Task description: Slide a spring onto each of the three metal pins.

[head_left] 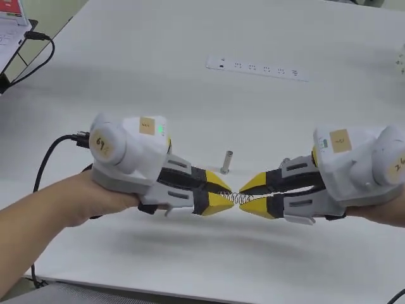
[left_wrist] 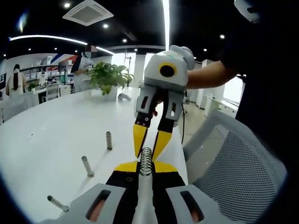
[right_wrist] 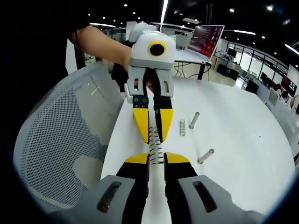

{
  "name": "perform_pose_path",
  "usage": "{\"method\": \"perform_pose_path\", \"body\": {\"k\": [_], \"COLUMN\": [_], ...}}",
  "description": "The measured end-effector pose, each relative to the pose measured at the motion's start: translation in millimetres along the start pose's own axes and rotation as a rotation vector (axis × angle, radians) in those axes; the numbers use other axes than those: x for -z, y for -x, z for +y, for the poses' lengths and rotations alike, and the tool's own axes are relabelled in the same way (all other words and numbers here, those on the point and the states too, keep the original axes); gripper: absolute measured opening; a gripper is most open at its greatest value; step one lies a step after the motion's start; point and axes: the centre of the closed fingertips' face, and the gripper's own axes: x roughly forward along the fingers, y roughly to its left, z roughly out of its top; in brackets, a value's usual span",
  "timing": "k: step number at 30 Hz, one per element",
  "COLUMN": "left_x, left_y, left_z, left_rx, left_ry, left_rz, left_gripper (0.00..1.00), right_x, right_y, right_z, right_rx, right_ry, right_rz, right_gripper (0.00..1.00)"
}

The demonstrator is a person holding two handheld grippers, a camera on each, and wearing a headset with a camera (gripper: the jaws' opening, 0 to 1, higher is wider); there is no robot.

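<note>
white table point(head_left: 145, 57), power strip point(head_left: 256, 68) lying flat toward the far edge, laptop point(head_left: 9, 31) just off the far left corner, black cable point(head_left: 37, 36) plugged into it, grey mesh chair point(right_wrist: 60, 135), leafy potted plant point(left_wrist: 110, 77) way back

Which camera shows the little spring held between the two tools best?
The right gripper view: the spring runs lengthwise, its coils distinct. In the left gripper view the spring looks foreshortened; in the head view it is tiny.

A round label point(head_left: 101, 144) on the left gripper point(head_left: 226, 194) seemed to read "69"; the tan stickers point(head_left: 147, 125) were not legible.
</note>
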Motion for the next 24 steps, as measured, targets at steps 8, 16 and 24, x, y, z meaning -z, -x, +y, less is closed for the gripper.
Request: {"method": "perform_pose_path", "body": {"k": [8, 16, 24], "left_x": [-3.8, 0.3, 1.8], "left_y": [2.6, 2.7, 3.9], "left_z": [1.0, 1.0, 0.1], "left_rx": [0.004, 0.002, 0.003], "left_ry": [0.02, 0.02, 0.025], "left_rz": [-0.016, -0.003, -0.001], "left_gripper": [0.02, 0.02, 0.02], "right_x": [1.9, -3.7, -14.1], "right_y": [4.5, 6.6, 10.7], "right_z": [-1.6, -1.1, -0.7], "right_rx": [0.016, 0.014, 0.008], "right_ry": [-0.02, -0.035, -0.062], "right_rz": [-0.019, -0.04, -0.074], "right_gripper": [0.08, 0.08, 0.07]}}
